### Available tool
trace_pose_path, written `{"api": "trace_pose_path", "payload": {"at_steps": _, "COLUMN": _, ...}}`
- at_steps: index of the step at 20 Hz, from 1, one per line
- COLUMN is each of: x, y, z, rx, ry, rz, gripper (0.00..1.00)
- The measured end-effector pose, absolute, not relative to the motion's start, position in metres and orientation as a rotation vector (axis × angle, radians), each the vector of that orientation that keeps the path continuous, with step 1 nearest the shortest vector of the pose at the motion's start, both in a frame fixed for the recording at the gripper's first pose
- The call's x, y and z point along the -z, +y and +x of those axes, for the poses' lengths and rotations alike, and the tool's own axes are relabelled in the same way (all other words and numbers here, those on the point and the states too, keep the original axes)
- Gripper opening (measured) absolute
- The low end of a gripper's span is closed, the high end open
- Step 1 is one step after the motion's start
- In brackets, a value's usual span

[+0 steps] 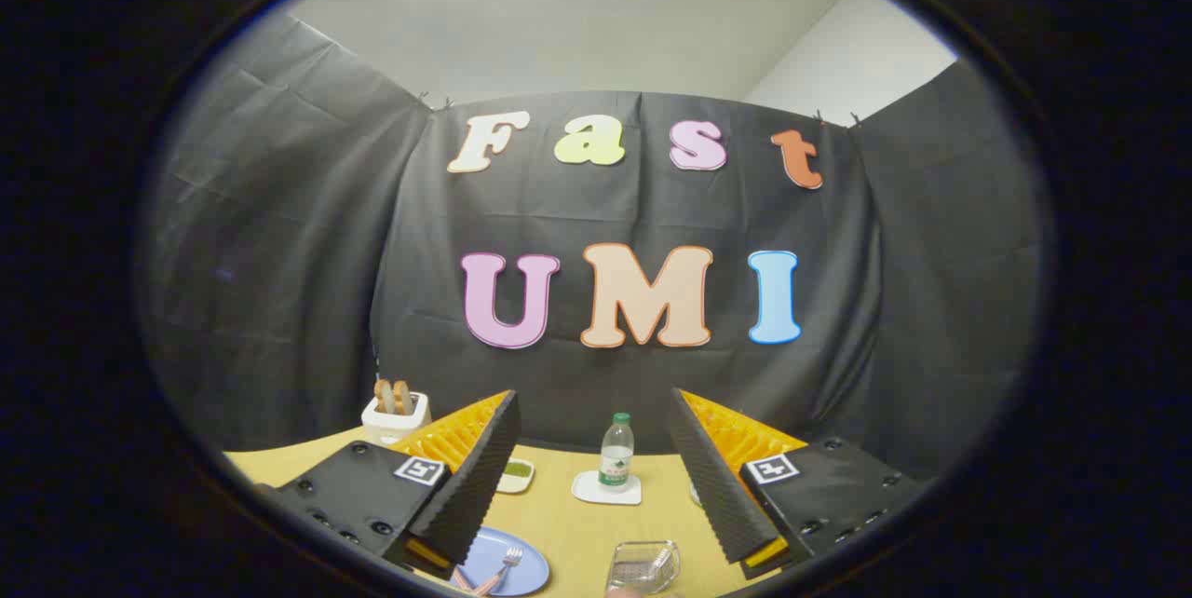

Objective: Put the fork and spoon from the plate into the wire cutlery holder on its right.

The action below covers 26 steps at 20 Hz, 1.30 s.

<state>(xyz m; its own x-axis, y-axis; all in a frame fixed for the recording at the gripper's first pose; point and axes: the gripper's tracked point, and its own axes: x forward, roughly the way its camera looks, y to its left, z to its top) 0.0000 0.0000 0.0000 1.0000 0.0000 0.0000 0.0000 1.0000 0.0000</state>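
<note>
While the gripper (pixel 593 477) hangs with jaws wide apart and empty, the pink-handled fork (pixel 503 565) lies on the round blue plate (pixel 521 570) at the worktop's near edge. Clear wire-mesh cutlery holder (pixel 643 565) beside it looks empty; task seems unstarted, spoon not clearly visible.

**Layout of the table, seen from the gripper**

The gripper (pixel 593 449) is held above the near edge of the table (pixel 577 523), its fingers spread wide apart with nothing between them. Below the left finger a plate (pixel 507 561) is set, and a fork (pixel 503 568) is laid on it. Just to the plate's right a wire cutlery holder (pixel 643 566) is placed. Farther back, between the fingers, a bottle (pixel 616 452) is stood on a coaster (pixel 605 489), with a small dish (pixel 517 474) to its left. A toaster (pixel 395 414) is seen at the far left corner.
</note>
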Motion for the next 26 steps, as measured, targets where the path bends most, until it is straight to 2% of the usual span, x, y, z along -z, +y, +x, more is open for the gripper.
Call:
{"api": "trace_pose_path", "payload": {"at_steps": 18, "x": -0.006, "y": 0.027, "z": 0.011, "rx": -0.039, "ry": 0.014, "rz": 0.008, "gripper": 1.00}}
{"api": "trace_pose_path", "payload": {"at_steps": 26, "x": 0.024, "y": 0.051, "z": 0.019, "rx": -0.113, "ry": 0.123, "rz": -0.009, "gripper": 1.00}}
